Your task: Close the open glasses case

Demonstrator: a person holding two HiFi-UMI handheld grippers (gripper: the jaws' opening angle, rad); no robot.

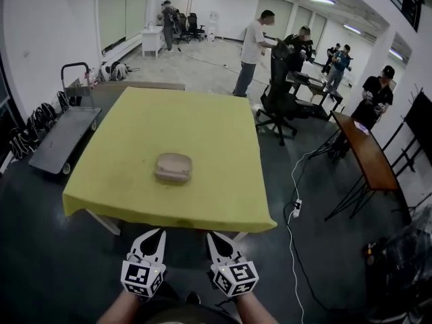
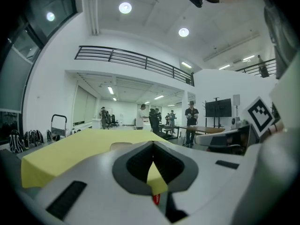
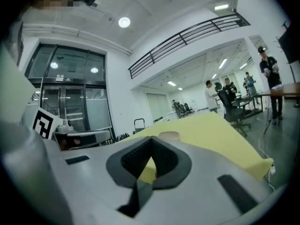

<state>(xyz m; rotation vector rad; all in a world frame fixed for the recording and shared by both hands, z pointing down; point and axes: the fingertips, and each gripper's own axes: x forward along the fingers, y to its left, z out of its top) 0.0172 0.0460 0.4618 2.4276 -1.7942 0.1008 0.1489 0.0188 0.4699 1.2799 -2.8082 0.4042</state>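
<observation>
Head view: my left gripper [image 1: 153, 240] and right gripper [image 1: 214, 241], both pinched together and empty, sit bottom-centre, glasses case [image 1: 173, 168] well above mid-frame, lying crosswise, slightly nearer my left.

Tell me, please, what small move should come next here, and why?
Probably carry the right gripper forward over the table toward the glasses case. Both it and the left gripper sit short of the table's near edge, shut and empty, well away from the glasses case.

Tan glasses case [image 1: 173, 168] flat on yellow table [image 1: 202, 120], approx ctr.
</observation>
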